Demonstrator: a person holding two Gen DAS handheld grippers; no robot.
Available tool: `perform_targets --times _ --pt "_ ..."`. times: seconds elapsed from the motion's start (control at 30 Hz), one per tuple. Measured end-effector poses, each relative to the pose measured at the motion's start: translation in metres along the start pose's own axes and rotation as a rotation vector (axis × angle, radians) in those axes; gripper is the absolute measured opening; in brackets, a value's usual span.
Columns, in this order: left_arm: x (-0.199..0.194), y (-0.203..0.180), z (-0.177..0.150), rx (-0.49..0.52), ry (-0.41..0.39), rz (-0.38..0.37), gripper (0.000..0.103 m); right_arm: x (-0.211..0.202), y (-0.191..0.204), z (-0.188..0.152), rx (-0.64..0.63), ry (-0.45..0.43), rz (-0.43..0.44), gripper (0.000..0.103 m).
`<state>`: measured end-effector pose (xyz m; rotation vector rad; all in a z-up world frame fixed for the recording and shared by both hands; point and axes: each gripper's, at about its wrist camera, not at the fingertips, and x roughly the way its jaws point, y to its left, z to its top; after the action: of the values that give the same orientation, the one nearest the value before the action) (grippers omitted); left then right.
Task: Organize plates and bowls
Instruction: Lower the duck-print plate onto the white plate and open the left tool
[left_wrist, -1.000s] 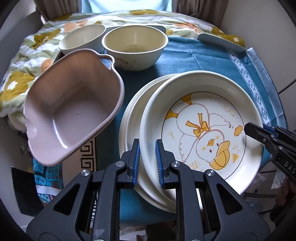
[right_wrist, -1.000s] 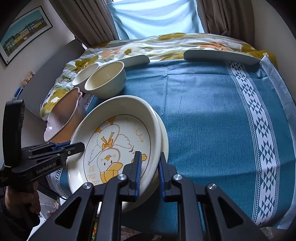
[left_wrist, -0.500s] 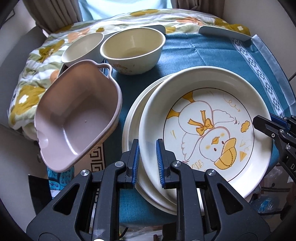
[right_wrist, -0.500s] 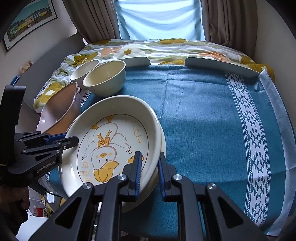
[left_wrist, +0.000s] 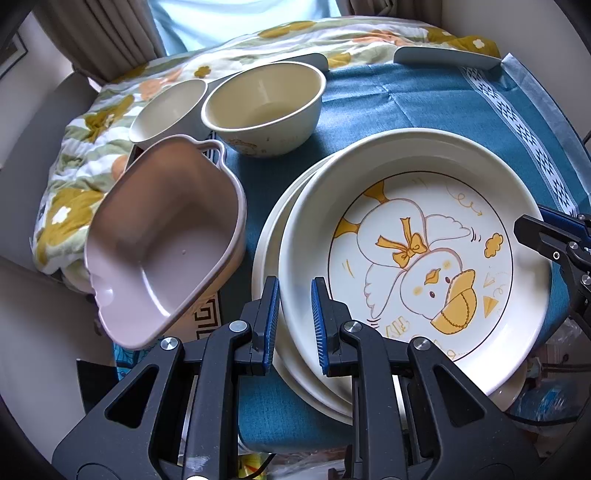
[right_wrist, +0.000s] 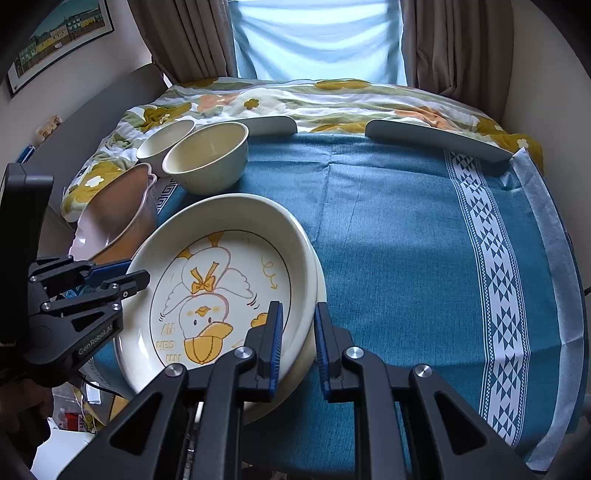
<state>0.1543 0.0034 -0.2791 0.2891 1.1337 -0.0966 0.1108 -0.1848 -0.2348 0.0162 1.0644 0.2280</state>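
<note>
Duck plate (left_wrist: 417, 254): a deep cream plate with a yellow duck drawing; it sits on top of a stack of plain plates (left_wrist: 269, 258) at the near left corner of the worktop (right_wrist: 406, 229), which is covered by a blue cloth.
Left gripper (left_wrist: 293, 325): its blue-padded fingers (left_wrist: 268, 325) straddle the left rim of the duck plate, one outside and one inside; a gap shows between pads and rim, so the fingers are parted and not clamping.
Right gripper (right_wrist: 298, 343): its fingers (right_wrist: 275, 343) straddle the opposite rim of the duck plate in the same way, slightly apart from it, holding nothing.
Pink bowl (left_wrist: 162, 243): a handled, squarish pink dish, tilted, just left of the duck plate at the worktop's edge.
Large cream bowl (left_wrist: 264, 107): upright, beyond the duck plate toward the window.
Small cream bowl (left_wrist: 168, 110): upright, touching the large cream bowl on the side away from the duck plate.
Floral quilt (right_wrist: 332, 99): a bed cover beyond the worktop, past the bowls from the duck plate.
</note>
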Motion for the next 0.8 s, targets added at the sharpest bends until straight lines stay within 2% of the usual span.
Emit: perform_targets --times 0.33,0.43,0.8 --pt "-0.001 -0.010 -0.002 0.048 -0.003 0.052 0.016 0.000 0.003 0.000 -0.004 0.000 -0.023 0.016" --pt "-0.010 -0.015 -0.001 0.078 -0.045 0.111 0.016 -0.001 0.005 0.001 -0.005 -0.005 -0.023 0.016" --pt "-0.014 -0.008 0.000 0.021 -0.042 0.012 0.016 -0.002 0.010 0.004 -0.005 -0.003 -0.001 0.016"
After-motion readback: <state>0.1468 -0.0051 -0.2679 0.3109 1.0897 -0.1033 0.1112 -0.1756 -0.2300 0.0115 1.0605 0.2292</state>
